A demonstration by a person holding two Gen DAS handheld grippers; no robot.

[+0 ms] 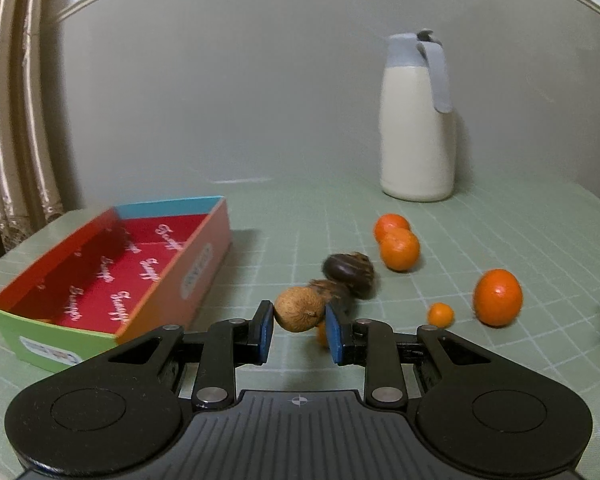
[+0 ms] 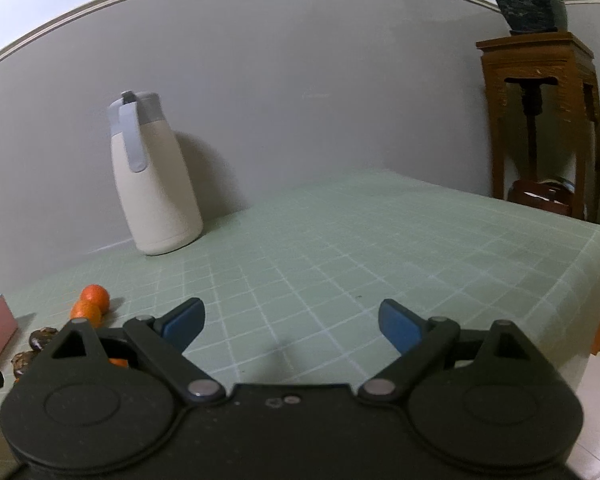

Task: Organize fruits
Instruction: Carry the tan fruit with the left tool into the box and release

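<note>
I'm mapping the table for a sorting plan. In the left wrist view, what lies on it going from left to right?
Colourful box → brown round fruit held between the left tongs → small orange → large orange. The dark fruits, the two oranges behind them and the jug overlap in order, so I leave them out.

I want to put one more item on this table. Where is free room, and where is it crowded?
The mat right of the white thermos jug, out to the table edge, is bare, under the open right claw. The red box holds no fruit. It is crowded between box and tangerines, around the left claw gripping a brown fruit.
</note>
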